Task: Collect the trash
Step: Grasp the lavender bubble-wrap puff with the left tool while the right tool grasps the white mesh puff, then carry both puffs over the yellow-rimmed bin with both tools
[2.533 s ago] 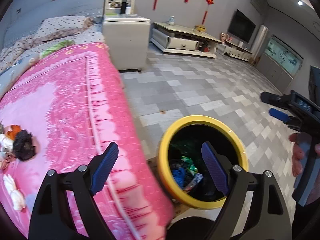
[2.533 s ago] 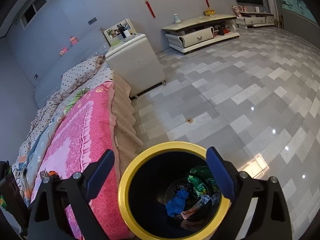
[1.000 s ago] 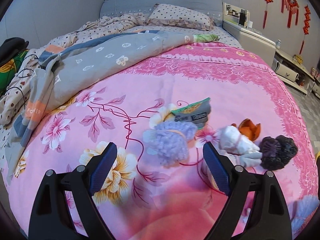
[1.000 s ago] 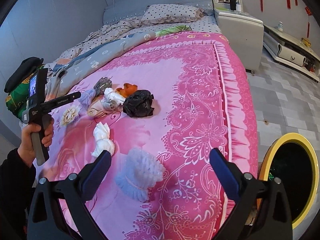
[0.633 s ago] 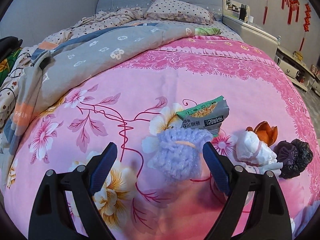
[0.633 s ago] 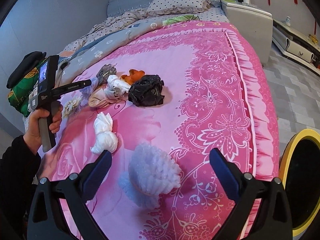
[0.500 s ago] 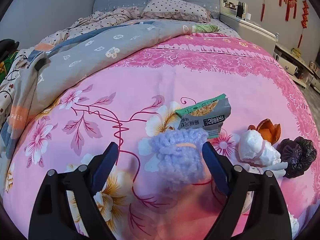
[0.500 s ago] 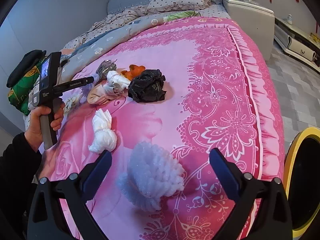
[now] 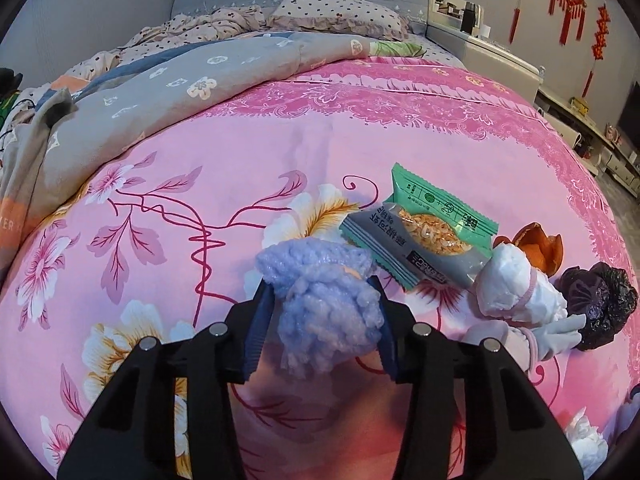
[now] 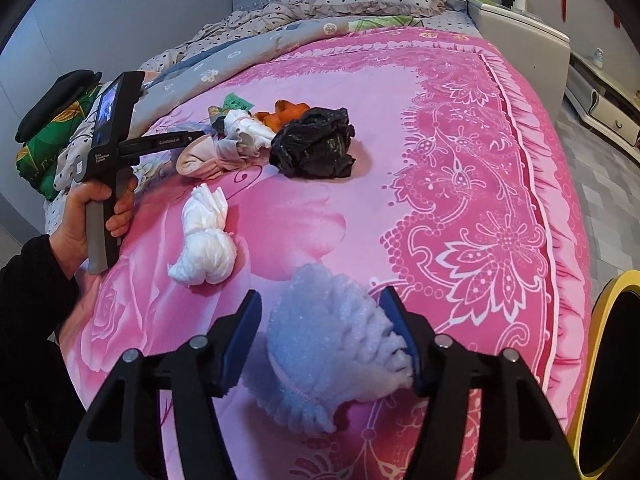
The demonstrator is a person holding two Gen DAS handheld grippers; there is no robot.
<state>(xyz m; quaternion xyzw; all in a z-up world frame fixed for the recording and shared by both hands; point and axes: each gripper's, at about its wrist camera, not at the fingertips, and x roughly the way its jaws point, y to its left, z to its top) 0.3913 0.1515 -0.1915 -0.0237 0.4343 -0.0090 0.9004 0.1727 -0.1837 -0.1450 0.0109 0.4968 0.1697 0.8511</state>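
A: Both tongs are narrowing since half a second ago. The left tongs (image 9: 320,316) are now pinching the purple foam net (image 9: 320,304), pads pressing it on both sides, where before they were straddling it wide. The right tongs (image 10: 328,340) are closing around the white foam net (image 10: 332,352); the right pad is touching, but a sliver of gap is showing on the left, so not clamped yet.

B: Meaning for the task?

A: Two pieces are getting picked at once, I'm judging. Still lying mid-bed: snack wrapper (image 9: 420,232), orange peel (image 9: 540,244), black bag (image 10: 316,144), knotted white tissue (image 10: 204,240), a tied white bundle (image 9: 516,288).

B: Room to move?

A: The white net is sitting toward the foot of the bed (image 10: 460,160), with bare pink cover running to the frilled right edge. The yellow-rimmed bin (image 10: 612,380) is standing on the floor just past that edge. The left tongs are working close against the wrapper, near the bed's left side.
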